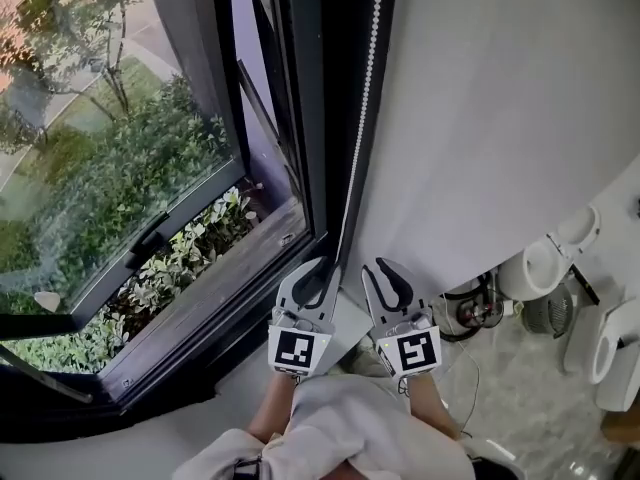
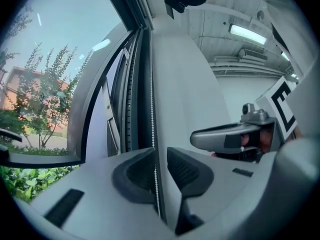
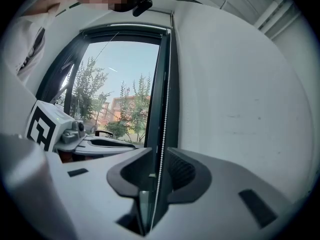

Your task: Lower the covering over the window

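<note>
We are holding the left gripper [image 2: 159,170] and the right gripper [image 3: 159,173] side by side, close to us. Both are standing spread. The bead chain [image 1: 368,78] is hanging in the gap of each one, but no pad is squeezing it.

The chain is running up between the dark frame [image 1: 300,118] and the white wall [image 1: 500,118]. Past it the window [image 1: 110,168] is showing bare. We think the covering is sitting rolled up by the pale strip [image 3: 131,26] at the top.

If we pull before squeezing, the thin chain could slip out. If we pull the wrong side, the covering will not come down. A hard yank could snap the beads.
</note>
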`<state>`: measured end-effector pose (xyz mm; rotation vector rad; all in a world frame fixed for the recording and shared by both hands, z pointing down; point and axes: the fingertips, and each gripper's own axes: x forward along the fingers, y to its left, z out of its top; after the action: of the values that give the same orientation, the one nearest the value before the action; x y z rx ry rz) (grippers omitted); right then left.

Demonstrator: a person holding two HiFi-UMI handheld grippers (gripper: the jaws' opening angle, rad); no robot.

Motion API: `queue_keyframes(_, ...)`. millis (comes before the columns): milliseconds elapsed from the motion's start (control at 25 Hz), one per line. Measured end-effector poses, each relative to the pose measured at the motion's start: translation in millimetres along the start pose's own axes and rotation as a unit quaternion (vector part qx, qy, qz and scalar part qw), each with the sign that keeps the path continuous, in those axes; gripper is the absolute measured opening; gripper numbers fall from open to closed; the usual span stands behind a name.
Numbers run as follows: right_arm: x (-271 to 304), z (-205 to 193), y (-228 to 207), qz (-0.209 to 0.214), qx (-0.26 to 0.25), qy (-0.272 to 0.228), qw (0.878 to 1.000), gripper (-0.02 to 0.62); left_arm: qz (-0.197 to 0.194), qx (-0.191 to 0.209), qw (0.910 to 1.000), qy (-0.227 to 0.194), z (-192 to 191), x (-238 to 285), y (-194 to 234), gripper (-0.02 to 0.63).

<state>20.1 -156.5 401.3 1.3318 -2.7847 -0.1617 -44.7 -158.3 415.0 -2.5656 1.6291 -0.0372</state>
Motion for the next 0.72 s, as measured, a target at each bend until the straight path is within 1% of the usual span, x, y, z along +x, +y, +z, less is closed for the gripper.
queue_keyframes(240,11,-7,-7,0.019,0.003,0.003,1.000,0.086,0.011,0.015,0.9998,-0.007,2,20,2,0.081)
queue_keyframes(400,16,-11,-9,0.025,0.007,0.007,1.000,0.086,0.016,0.012,0.9997,0.010,-3,30,4,0.083)
queue_keyframes(520,18,-13,-12,0.031,0.009,0.011,0.999,0.086,0.021,0.020,0.9995,0.008,0,40,7,0.083)
queue_keyframes(720,21,-19,-12,0.039,0.011,0.017,0.999,0.086,0.023,0.020,0.9995,0.013,-3,51,10,0.084)
